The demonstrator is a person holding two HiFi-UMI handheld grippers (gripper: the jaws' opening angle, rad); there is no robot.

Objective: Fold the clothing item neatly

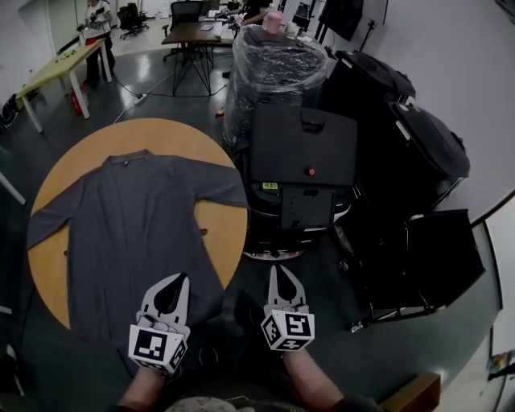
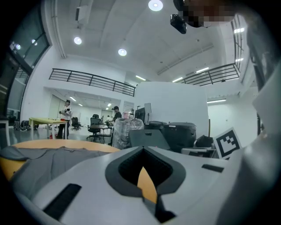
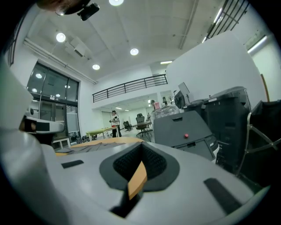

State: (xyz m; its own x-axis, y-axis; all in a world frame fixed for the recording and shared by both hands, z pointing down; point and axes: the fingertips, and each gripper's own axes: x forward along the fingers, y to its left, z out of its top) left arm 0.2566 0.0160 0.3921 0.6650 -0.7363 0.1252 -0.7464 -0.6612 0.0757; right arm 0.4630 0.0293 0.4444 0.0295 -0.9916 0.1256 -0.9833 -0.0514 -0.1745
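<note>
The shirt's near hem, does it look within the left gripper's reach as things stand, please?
Likely yes: the left gripper is right over the near edge of the shirt on the table, with nothing between. Its shut jaws must open first.

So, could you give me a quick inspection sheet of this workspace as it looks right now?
Surface: round wooden table, bare at its edges.
Job's things: grey long-sleeved garment spread flat, sleeves out, near hem over the table's edge.
Clutter: nothing seen on the table.
Grippers: left gripper and right gripper both shut and empty.
Cables: a floor cable beyond the table.
Surroundings: black cases, plastic-wrapped bundle, a desk and a person farther off.
</note>
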